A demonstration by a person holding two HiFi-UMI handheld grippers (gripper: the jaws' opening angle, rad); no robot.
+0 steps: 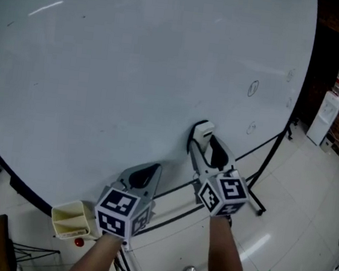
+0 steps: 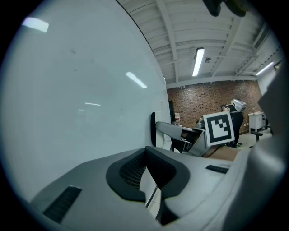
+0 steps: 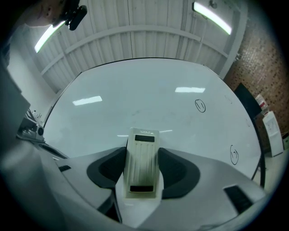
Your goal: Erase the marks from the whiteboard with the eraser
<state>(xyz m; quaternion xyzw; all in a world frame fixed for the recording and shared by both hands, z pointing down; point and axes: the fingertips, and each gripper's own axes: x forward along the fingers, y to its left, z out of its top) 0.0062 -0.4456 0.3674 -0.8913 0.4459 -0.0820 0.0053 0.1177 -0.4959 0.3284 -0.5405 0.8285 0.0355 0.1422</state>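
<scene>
A large whiteboard (image 1: 134,67) fills most of the head view. Small circled marks remain at its right side (image 1: 253,88), (image 1: 251,128), and they show in the right gripper view too (image 3: 200,105), (image 3: 234,154). My right gripper (image 1: 204,136) is shut on a white eraser (image 3: 141,164), whose far end (image 1: 203,129) rests against the board's lower part, left of the marks. My left gripper (image 1: 147,175) hangs low by the board's bottom edge, its jaws closed together with nothing between them (image 2: 151,180).
The board's black stand legs (image 1: 262,173) run down to the tiled floor at right. A cream holder (image 1: 71,221) hangs below the board's lower left edge. A white water dispenser (image 1: 324,119) stands by the brick wall at far right.
</scene>
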